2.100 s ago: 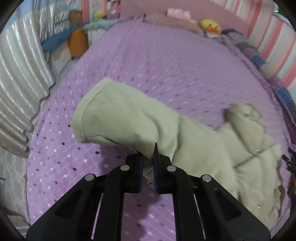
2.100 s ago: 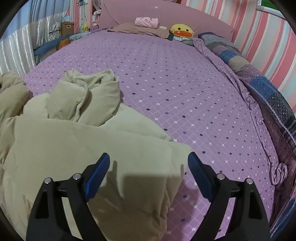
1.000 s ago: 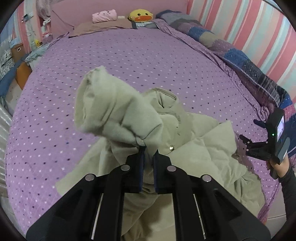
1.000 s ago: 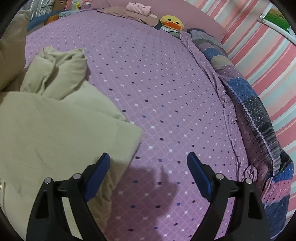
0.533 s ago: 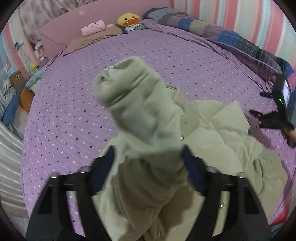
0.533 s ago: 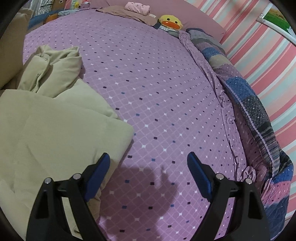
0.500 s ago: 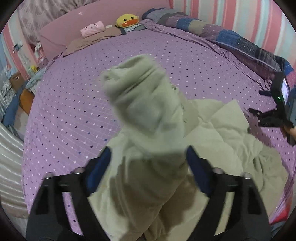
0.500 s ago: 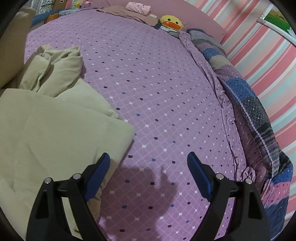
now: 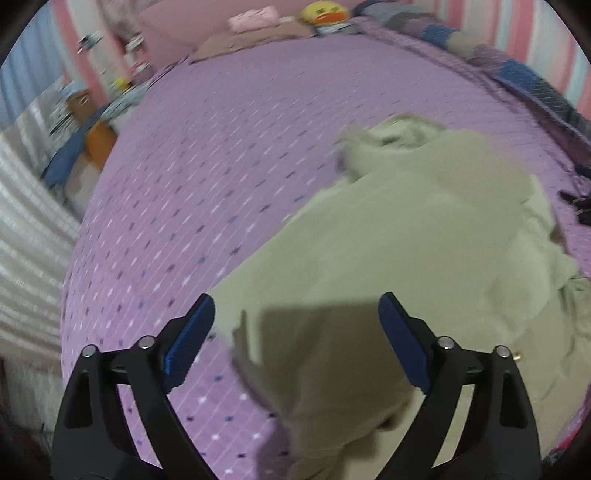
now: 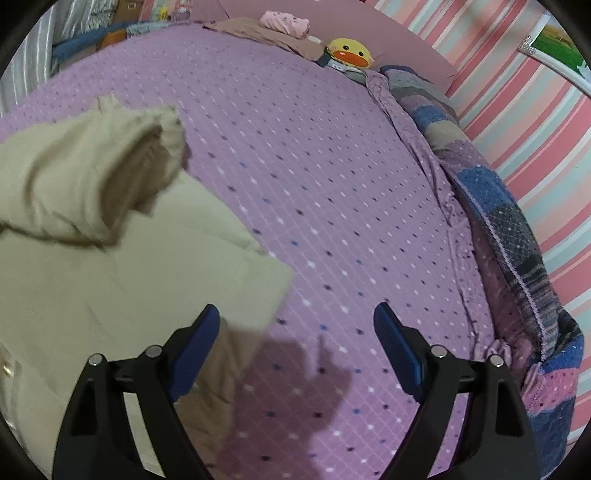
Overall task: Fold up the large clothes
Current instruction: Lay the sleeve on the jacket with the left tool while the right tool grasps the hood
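The purple bedsheet (image 10: pixel 332 192) lies bare across the middle and far half of the bed, so a gripper has open passage there. The beige garment (image 9: pixel 406 258) heaps over the near side, its raised sleeve (image 10: pixel 92 177) bulging up at the left. A rolled patchwork quilt (image 10: pixel 509 229) walls the right edge. A duck plush (image 10: pixel 349 53) and pink bundle (image 10: pixel 284 22) crowd the headboard end; boxes, possibly, stand beyond the left edge.

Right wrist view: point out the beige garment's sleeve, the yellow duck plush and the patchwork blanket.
sleeve (image 10: pixel 85 177), right wrist view, on the raised cuff end.
duck plush (image 10: pixel 349 53), right wrist view, on its face.
patchwork blanket (image 10: pixel 517 229), right wrist view, on a dark blue patch.
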{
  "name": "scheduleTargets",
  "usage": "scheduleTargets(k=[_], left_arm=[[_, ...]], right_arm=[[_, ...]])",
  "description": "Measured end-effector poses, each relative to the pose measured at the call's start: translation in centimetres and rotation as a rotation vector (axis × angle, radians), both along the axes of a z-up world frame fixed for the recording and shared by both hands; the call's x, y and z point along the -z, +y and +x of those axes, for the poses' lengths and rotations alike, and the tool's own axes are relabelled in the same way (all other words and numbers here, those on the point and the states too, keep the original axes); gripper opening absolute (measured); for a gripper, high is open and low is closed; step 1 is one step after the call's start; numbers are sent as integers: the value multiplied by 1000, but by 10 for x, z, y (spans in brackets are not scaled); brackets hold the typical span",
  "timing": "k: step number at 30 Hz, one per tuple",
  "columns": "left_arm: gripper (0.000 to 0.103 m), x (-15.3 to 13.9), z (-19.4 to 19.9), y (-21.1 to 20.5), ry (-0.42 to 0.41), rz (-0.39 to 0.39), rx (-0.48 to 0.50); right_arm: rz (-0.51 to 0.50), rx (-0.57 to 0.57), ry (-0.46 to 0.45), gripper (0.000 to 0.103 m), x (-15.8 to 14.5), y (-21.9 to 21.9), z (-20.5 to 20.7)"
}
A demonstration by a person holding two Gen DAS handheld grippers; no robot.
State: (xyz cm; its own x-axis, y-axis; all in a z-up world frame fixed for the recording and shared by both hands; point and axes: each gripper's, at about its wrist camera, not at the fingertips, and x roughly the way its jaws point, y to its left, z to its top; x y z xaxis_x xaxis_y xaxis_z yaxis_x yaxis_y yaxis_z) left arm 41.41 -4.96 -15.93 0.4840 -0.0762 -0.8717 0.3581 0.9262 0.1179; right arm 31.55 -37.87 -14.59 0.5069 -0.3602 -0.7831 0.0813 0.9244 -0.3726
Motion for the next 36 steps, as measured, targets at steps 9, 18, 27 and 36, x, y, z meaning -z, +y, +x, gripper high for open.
scheduleTargets(k=[9,18,27,36], left_arm=[[92,35,-11,45,47,-10,-108],[92,49,-33,55,64,-39,-139],[92,24,-43,59,4,1,-147],[96,9,-55,59,-15,-16,-147]], right_arm=[[297,-155,-24,85,-20,66,42],[378,-213,73,12,22,105,58],[17,-210,-152,8,-60,124,-18],[112,-8,22,14,1,28,-75]])
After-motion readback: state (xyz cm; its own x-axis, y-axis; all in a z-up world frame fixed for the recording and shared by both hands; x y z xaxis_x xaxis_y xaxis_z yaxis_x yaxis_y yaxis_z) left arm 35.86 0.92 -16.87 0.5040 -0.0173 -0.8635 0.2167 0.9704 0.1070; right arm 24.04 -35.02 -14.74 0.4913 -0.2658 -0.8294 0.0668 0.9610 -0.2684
